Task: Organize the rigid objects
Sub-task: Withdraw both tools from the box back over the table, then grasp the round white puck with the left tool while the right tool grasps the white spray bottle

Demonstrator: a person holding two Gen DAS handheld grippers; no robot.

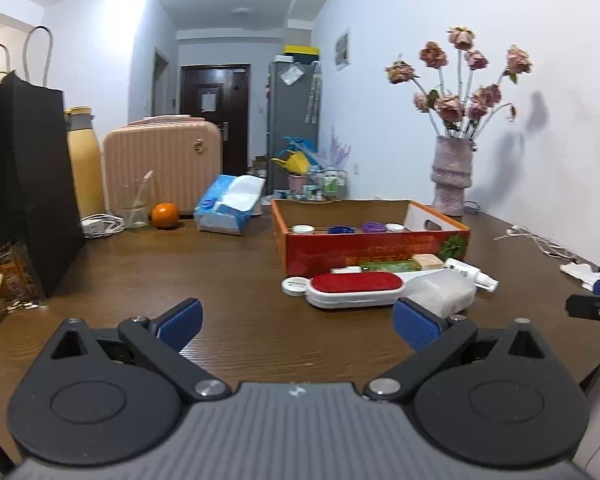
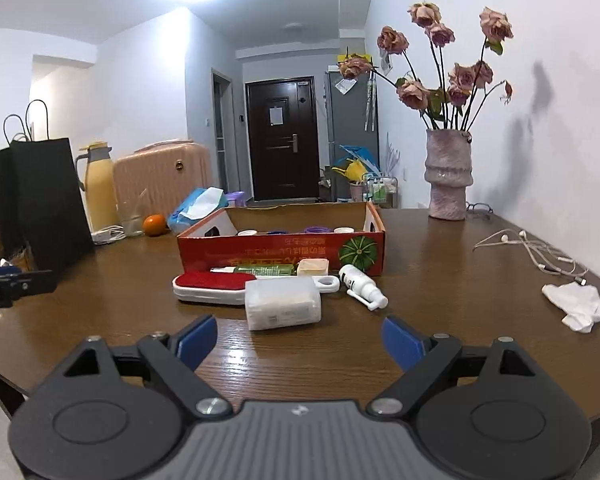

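Left gripper (image 1: 298, 322): bottom of the left wrist view, blue fingers wide apart, nothing between them, above bare table.
Right gripper (image 2: 299, 338): bottom of the right wrist view, fingers spread apart, holding nothing; clear box just ahead.
Table (image 2: 440, 312): brown wood, fills the lower half of both views.
Red carton (image 2: 280, 250): centre of frame, open top, small round lids inside along the near wall.
Lint brush (image 2: 214, 285): white body, red pad, lying flat in front of the carton, left of centre.
Clear box (image 2: 283, 307): translucent, lying against the brush's near right end.
Spray bottle (image 2: 362, 286): white, on its side, right of the clear box, apart from it.
Green tube (image 2: 265, 269): lying along the carton's front wall.
Beige block (image 2: 313, 267): just right of the green tube, by the carton.
Round white lid (image 1: 295, 285): flat on the table, touching the brush's left end.
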